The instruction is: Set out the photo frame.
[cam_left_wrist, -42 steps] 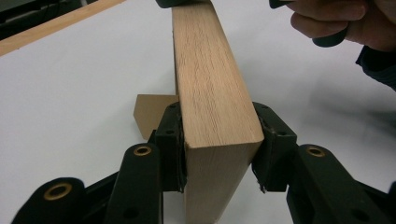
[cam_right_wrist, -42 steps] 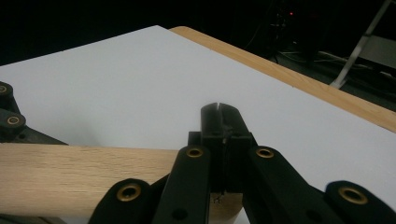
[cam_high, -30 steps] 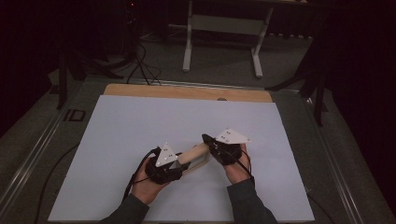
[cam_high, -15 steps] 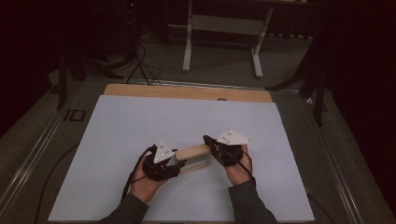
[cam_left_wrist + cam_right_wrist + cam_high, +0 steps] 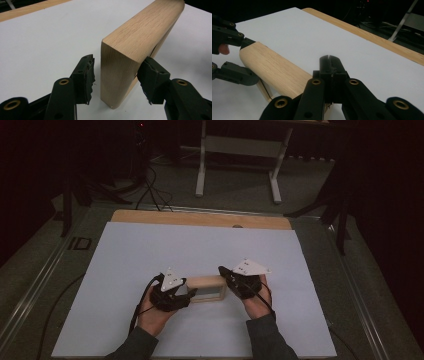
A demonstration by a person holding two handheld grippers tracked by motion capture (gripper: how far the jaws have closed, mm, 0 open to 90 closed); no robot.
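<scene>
Here's the wooden frame (image 5: pixel 207 288), a pale oak piece with rounded corners, standing on its edge right between my two tongs, on the near half of the white tabletop (image 5: pixel 200 250). My left tongs (image 5: pixel 115 75) sit at its left end, jaws spread to either side of the end grain: in the left gripper view the right-hand pad (image 5: pixel 150 77) is up against the frame's face, while the left-hand pad stands just clear of the wood, a sliver of white tabletop showing between them. So those jaws are apart, straddling the end, not clamped tight. My right tongs (image 5: pixel 331 65) are at the frame's other end, jaws pressed flat together with nothing between the tips, and the frame runs away from them to the left in the right gripper view, its far end flanked by my left tongs. Whether the right tongs touch the wood, I can't tell. From the high view, the left tongs (image 5: pixel 172 295) and right tongs (image 5: pixel 240 282) bracket the frame, my hands behind them. Beyond the tongs, a bare wooden strip (image 5: pixel 200 218) edges the far side of the tabletop.
</scene>
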